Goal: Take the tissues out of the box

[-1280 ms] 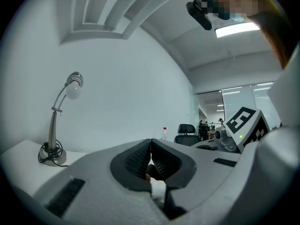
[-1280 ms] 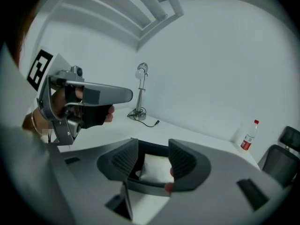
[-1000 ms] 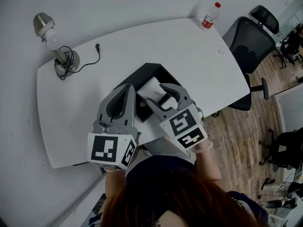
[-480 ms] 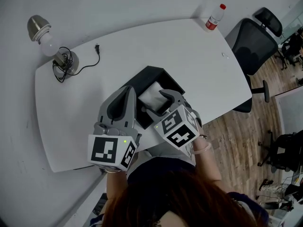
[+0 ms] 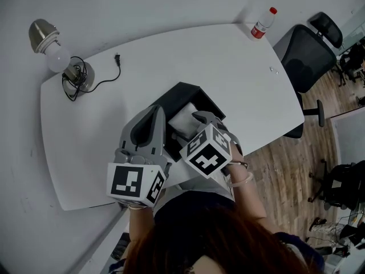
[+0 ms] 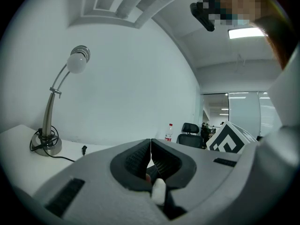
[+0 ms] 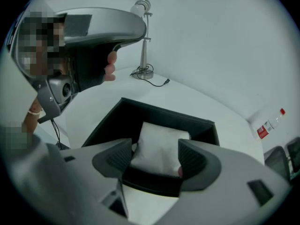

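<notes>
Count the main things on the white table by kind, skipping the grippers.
Black box: 1
Tissue pack: 1
Desk lamp: 1
Bottle: 1
Total: 4

The head view looks steeply down from high above the white table (image 5: 228, 67) and takes in its whole top. The left gripper view sits low by the near edge and looks level across the table to the lamp (image 6: 56, 109) and the wall. The right gripper view tips down, very close, into the black box (image 7: 164, 115). All three views show the lamp and the bottle (image 5: 264, 23). The head view and the right gripper view share the box.
</notes>
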